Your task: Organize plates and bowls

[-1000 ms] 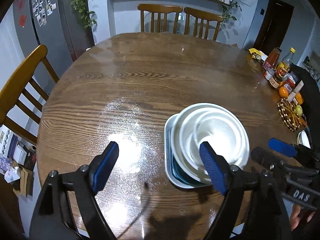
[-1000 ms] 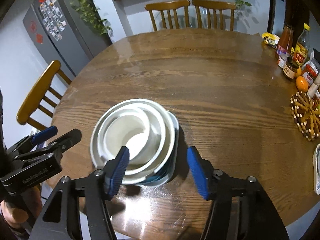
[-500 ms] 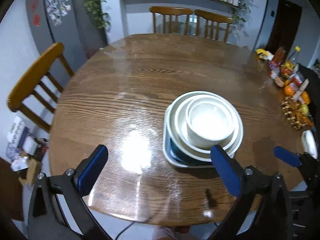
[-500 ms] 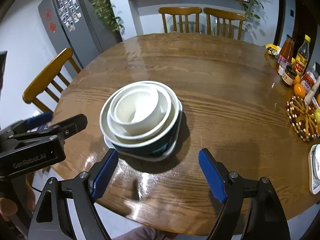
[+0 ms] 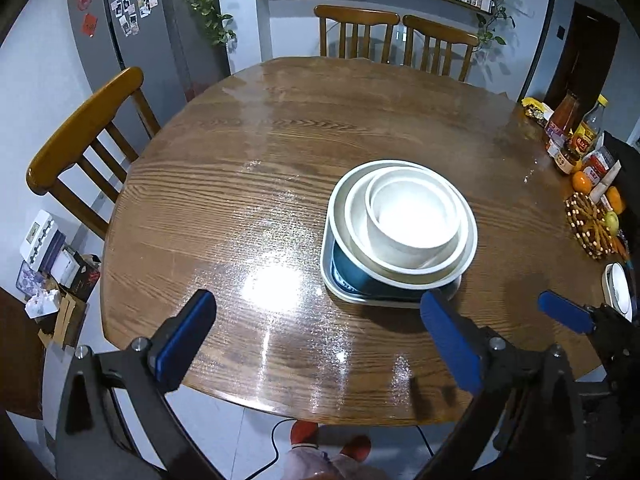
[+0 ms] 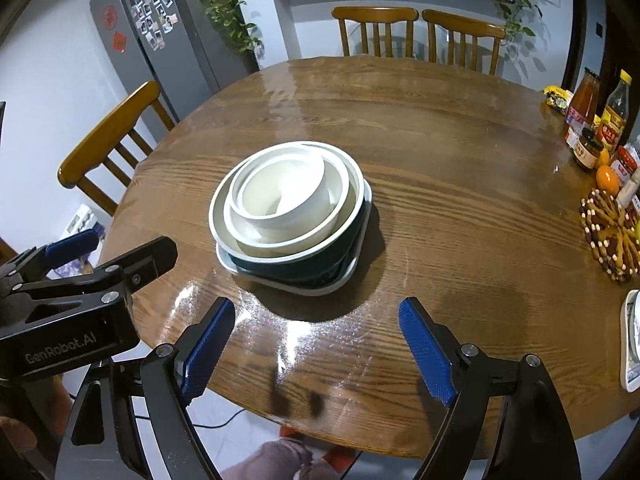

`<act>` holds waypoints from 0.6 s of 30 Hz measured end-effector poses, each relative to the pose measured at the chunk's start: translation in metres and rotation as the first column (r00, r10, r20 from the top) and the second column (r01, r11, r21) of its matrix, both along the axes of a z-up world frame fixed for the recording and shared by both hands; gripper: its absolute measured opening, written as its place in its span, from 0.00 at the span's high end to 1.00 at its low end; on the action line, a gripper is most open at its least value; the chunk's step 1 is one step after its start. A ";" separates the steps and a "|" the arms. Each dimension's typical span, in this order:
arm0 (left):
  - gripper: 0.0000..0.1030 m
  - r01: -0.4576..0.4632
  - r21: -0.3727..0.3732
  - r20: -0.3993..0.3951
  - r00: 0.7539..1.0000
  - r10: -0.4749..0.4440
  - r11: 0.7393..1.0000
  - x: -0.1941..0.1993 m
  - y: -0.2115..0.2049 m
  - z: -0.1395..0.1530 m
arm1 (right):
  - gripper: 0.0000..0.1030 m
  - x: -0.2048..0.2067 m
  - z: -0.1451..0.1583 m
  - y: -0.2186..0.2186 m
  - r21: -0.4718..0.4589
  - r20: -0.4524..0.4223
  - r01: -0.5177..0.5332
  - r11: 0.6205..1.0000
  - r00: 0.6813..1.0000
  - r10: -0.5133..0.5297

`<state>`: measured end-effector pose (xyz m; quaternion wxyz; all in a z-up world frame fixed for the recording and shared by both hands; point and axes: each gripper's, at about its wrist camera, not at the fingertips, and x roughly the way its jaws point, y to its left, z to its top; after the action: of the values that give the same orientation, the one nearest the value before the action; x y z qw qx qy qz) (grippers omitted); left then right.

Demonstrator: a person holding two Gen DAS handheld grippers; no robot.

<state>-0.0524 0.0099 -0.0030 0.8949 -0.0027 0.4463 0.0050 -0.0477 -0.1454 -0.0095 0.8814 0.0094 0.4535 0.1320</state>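
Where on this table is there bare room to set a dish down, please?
The table is bare left of the stacked bowls, toward the side chair, and beyond them toward the two far chairs. The right edge is crowded with bottles, oranges and a trivet.

- Table: grained wood, glossy, glaring under the light
- Nested bowls: smooth, matt white ceramic
- Chairs: varnished wood
- Gripper pads: ribbed blue

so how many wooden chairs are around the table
3. One wooden chair with a curved back stands at the round table's left side. Two more, the left far chair and the right far chair, sit side by side at its far edge. Others nearer the camera may be hidden.
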 end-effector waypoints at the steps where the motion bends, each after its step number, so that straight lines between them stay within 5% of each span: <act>1: 0.01 0.003 -0.008 0.000 1.000 -0.003 1.000 0.001 0.001 -0.001 | 0.18 0.000 0.000 0.002 -0.004 0.001 0.000 1.000 1.000 0.000; 18: 0.01 0.093 -0.029 -0.032 0.995 -0.094 0.995 0.003 0.011 -0.003 | 0.18 -0.001 -0.001 0.018 -0.020 -0.001 0.068 0.998 0.998 -0.068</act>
<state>-0.0493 0.0209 -0.0056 0.8863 0.0058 0.4610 -0.0431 -0.0490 -0.1277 -0.0107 0.8849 0.0162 0.4551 0.0976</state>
